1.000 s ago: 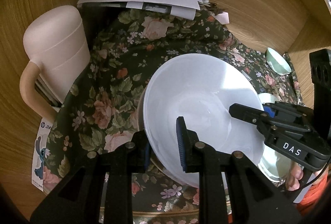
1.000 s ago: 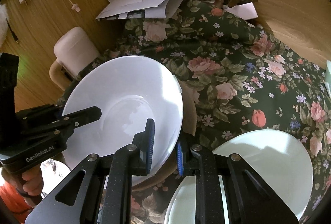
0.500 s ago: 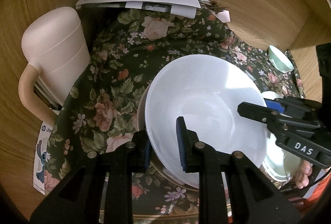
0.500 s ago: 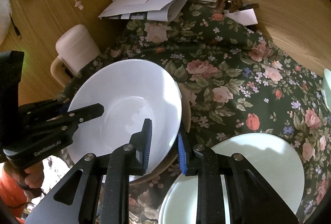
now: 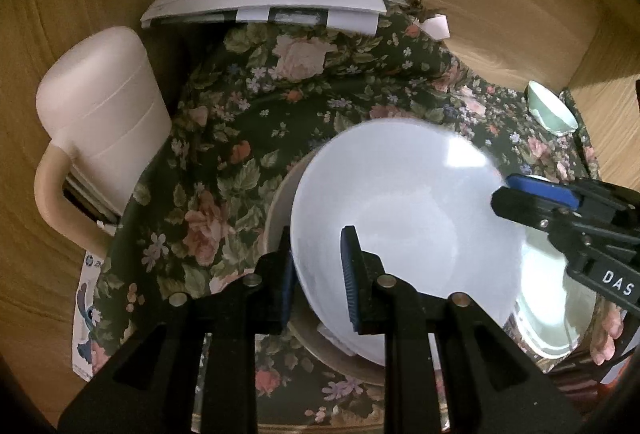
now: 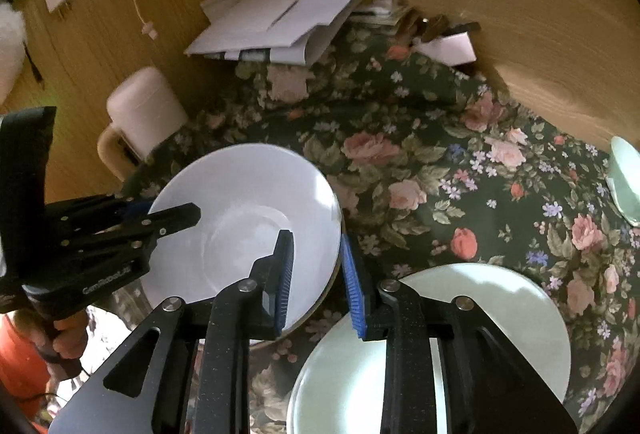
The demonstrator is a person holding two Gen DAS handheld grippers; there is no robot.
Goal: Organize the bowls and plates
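White bowl [image 5: 404,218] rim in left claw [image 5: 316,270]

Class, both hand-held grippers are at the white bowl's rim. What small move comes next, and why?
Probably draw the right hand-held gripper back off the white bowl: its jaws have just been opening astride the rim, while the left hand-held gripper clamps the bowl above the tan plate.

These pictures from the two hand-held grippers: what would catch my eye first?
A big white bowl sits on a tan plate amid a dark floral cloth, with the left gripper clamped on its near rim. Beside it lies a pale green plate, and the right gripper straddles the bowl's rim, jaws just opening.
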